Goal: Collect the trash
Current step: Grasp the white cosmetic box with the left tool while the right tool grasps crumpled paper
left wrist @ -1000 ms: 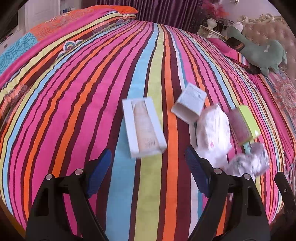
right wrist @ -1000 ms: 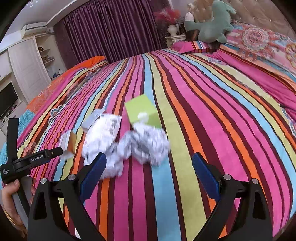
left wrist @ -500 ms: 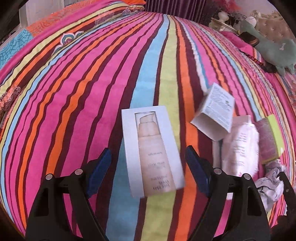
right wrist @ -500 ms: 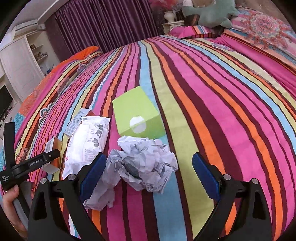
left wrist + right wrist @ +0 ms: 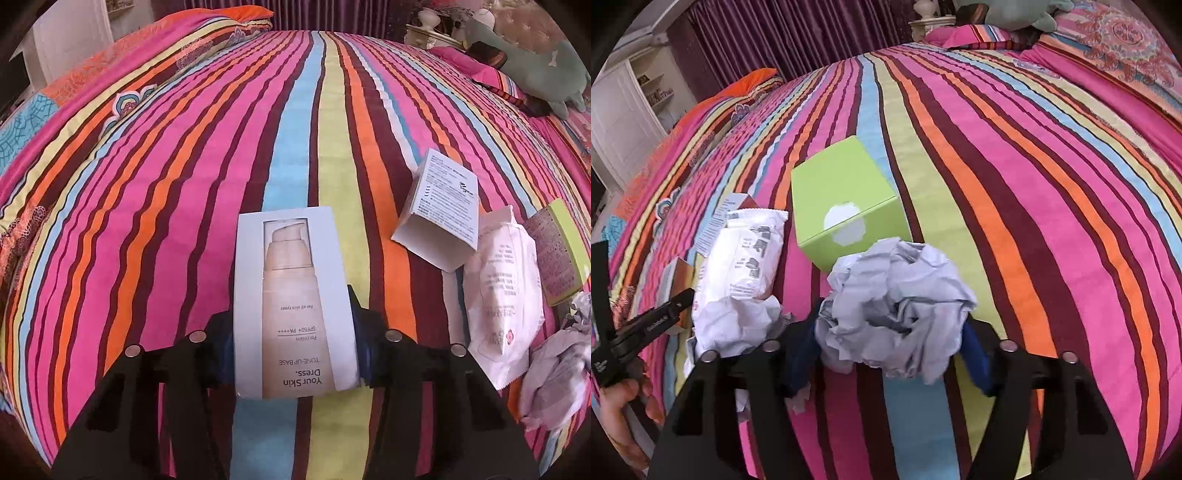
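Observation:
My left gripper [image 5: 293, 345] is shut on a white cosmetics box [image 5: 291, 291] printed with a beige pump bottle; the blue pads press its two long sides on the striped bedspread. My right gripper [image 5: 892, 350] is shut on a crumpled ball of grey-white paper [image 5: 895, 302]. Near it lie a lime-green box [image 5: 846, 206], a white plastic wrapper [image 5: 750, 258] and more crumpled white paper [image 5: 735, 325]. In the left wrist view a small open white carton [image 5: 439, 214], the wrapper [image 5: 502, 295] and the green box [image 5: 561, 254] lie to the right.
The striped bedspread [image 5: 166, 184] covers a wide bed. A green plush toy [image 5: 535, 62] and pillows lie at the headboard. Purple curtains [image 5: 775, 33] and a white cabinet [image 5: 624, 110] stand beyond the bed. The left gripper's handle [image 5: 639, 332] and a hand show at the left of the right wrist view.
Both grippers moved forward and down onto the trash and closed: the left on the cosmetics box, the right on the crumpled paper ball.

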Demonstrator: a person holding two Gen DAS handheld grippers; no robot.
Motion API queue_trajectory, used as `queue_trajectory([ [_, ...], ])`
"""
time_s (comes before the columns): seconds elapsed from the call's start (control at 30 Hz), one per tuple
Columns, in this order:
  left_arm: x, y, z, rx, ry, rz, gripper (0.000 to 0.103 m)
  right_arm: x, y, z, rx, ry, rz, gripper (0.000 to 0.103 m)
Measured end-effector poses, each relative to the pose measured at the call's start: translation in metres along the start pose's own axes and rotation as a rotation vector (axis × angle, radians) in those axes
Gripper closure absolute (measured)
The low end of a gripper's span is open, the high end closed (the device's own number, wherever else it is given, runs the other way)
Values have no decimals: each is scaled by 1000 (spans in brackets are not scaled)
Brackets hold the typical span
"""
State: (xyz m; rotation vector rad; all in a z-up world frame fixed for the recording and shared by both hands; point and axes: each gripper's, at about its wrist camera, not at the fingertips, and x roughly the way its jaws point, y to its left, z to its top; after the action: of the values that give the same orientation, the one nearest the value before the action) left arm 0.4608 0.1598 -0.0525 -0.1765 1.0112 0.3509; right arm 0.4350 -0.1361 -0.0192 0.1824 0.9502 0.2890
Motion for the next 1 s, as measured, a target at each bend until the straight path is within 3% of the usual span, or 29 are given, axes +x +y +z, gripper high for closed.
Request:
queue_trajectory([
  [0.17, -13, 8, -9, -22, -20, -33, 54, -33, -8, -11, -11, -76, -28, 43],
  [0.4, -43, 18, -30, -22, -63, -57, 54, -58, -23, -31, 9, -90, -94, 43],
  [1.0, -129, 33, -111, 1, -136, -75, 54, -115, -14, -103, 27, -121, -29, 43],
])
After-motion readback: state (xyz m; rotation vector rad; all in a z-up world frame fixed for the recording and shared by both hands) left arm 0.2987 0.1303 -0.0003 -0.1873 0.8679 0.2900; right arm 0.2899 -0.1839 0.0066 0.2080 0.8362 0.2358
